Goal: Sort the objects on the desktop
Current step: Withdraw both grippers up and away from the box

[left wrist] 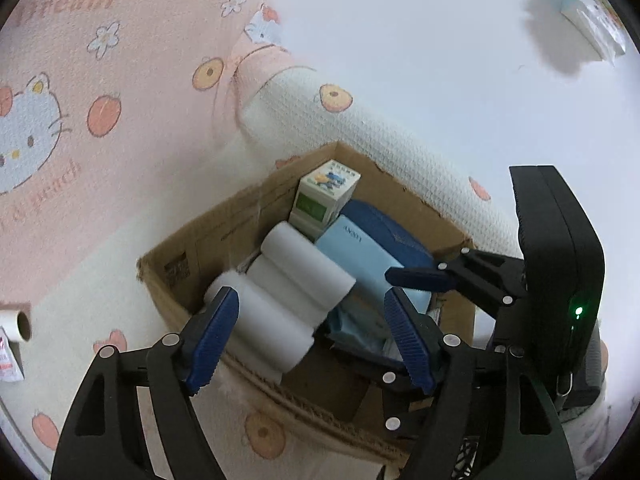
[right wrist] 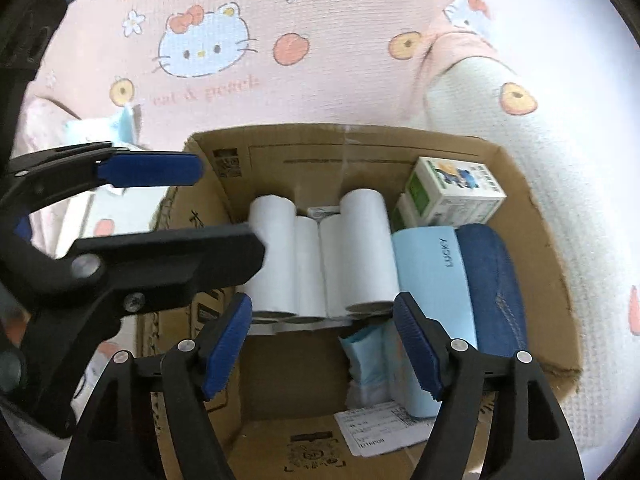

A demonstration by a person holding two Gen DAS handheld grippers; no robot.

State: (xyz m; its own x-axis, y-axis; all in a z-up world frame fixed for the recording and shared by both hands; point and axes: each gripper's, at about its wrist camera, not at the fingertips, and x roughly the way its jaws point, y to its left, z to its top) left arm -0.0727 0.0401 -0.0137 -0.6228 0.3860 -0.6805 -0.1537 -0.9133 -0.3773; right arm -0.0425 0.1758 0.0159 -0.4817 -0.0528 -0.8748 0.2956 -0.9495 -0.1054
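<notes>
Nearest my left wrist camera, the left gripper hung with fingers spread and nothing between them, over the white rolls in the cardboard box. From the right wrist, the right gripper was likewise spread and empty above the rolls at 12 o'clock. I judged lifting straight up best; bare box floor lay at 6 o'clock.

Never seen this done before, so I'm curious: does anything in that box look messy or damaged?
Mostly tidy. The cardboard box has a torn, ragged rim corner, and one white roll lies on top of the other rolls instead of in line.
</notes>
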